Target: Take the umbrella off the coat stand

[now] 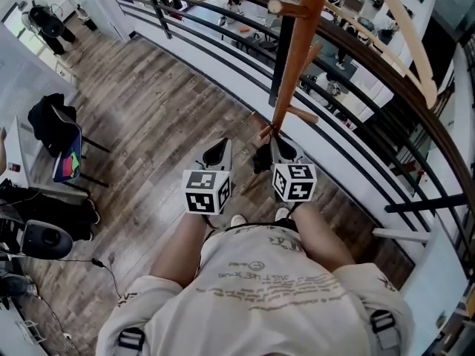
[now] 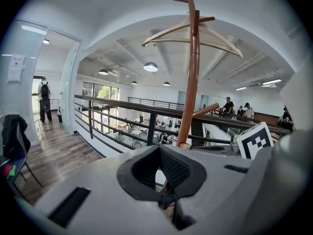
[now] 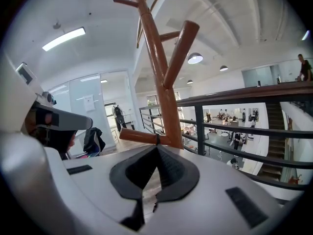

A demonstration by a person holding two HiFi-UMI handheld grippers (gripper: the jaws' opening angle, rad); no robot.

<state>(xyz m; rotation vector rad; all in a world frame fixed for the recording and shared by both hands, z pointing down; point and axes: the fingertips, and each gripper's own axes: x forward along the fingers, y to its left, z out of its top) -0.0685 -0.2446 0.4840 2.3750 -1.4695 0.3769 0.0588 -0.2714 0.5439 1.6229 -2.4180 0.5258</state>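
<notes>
Both tools, left gripper (image 1: 217, 153) and right gripper (image 1: 283, 151), sit clenched on nothing, so if I push ahead unopened I'd knock the umbrella (image 1: 261, 159) between them off its peg (image 3: 139, 137).

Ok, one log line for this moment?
stage: approach | left gripper: fingers together, empty | right gripper: fingers together, empty | umbrella: hanging at coat stand, not gripped

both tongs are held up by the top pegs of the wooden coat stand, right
Not quite. The left gripper and right gripper are held down by the lowest pegs of the wooden coat stand, not the top ones. The head view shows this.
</notes>
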